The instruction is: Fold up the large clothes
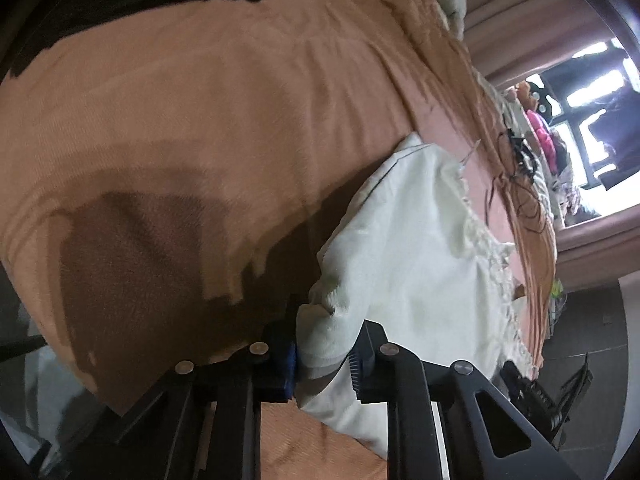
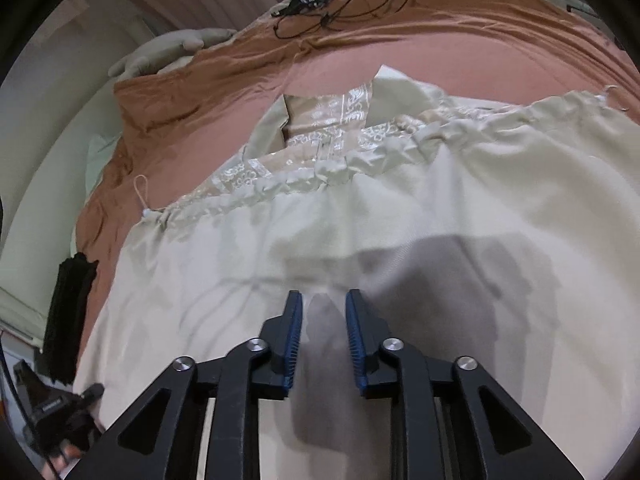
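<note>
Cream garment (image 2: 400, 216) spread flat over the orange bedcover (image 2: 460, 12), its ruffled, embroidered band lying beyond the right tongs (image 2: 320, 336), which hang just above the plain cloth, slightly parted, pinching nothing. A bunched corner of the same garment (image 1: 404, 240) clamped between the blue pads of the left tongs (image 1: 324, 354). Beyond both, tangled black cable (image 2: 320, 0) near the cover's far edge; left of the right tongs, a folded black cloth (image 2: 68, 312).

Right gripper (image 2: 320, 304) hovers, jaws parted, over cream garment (image 2: 400, 216) on orange bedspread (image 2: 440, 24).
</note>
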The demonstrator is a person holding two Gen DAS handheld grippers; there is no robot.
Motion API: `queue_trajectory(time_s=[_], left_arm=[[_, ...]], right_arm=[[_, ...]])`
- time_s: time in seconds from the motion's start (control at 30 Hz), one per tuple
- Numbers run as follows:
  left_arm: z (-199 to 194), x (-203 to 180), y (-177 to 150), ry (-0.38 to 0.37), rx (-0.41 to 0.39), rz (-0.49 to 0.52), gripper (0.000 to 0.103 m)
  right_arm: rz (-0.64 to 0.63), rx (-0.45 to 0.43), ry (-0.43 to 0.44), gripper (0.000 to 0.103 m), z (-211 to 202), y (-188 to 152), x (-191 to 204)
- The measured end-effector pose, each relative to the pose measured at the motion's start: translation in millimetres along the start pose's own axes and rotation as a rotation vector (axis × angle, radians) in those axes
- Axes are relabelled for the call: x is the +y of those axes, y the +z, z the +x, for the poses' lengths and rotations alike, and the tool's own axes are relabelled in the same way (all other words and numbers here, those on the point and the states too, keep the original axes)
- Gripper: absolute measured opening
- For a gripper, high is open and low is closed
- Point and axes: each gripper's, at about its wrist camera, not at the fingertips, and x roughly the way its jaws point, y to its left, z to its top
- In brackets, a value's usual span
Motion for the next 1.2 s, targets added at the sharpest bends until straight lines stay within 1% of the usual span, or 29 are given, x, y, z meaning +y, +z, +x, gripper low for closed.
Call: queue_trajectory(time_s=[0.07,0.17,0.33,0.47,0.6,0.7,0.8,0.83,0.9,1.03,1.13,1.2], left_arm=[[-7,-5,1,-0.025,-0.01,0.003,0.02],[-21,-19,3,-0.093,-0.022,0.029,0.019],[-41,-50,2,-0.184,-0.024,0.073,0.016],[-59,-78,-1,-0.236,-0.033,0.134,0.015],[-73,-98,-1,-0.29,-0.037,0.161,0.014],[-82,-114,-2,-0.323,-0.042,0.183,0.013],[-91,-132,-5,-0.347,-0.051,0.226,0.013],[-93,-141,-4,-0.351,-0.056,0.239,0.013],[-99,-151,-8,-0.359,-0.06,0.257,0.012],[-103,-183,-21,-0.376,-0.052,0.332,0.012],[-102,-207,-29,-0.402,-0.039,0.37,0.012],[-103,-222,-35,-0.415,-0.031,0.395,0.012]], right_arm=[[0.004,-0.003,0.031,0.024,-12,-6,1],[-0.001,0.012,0.047,0.024,-25,-23,5],[-0.001,0.056,0.072,0.024,-40,-59,13],[-0.034,0.077,0.07,0.024,-51,-84,22],[-0.041,0.089,0.047,0.024,-59,-104,24],[-0.05,0.108,0.042,0.024,-60,-118,26],[-0.072,0.118,0.017,0.024,-55,-129,29],[-0.07,0.123,0.007,0.024,-51,-131,27],[-0.057,0.129,-0.008,0.019,-43,-137,22],[-0.038,0.13,0.009,0.018,-38,-142,17],[-0.022,0.155,0.055,0.018,-40,-136,11],[0.016,0.157,0.121,0.018,-50,-131,1]])
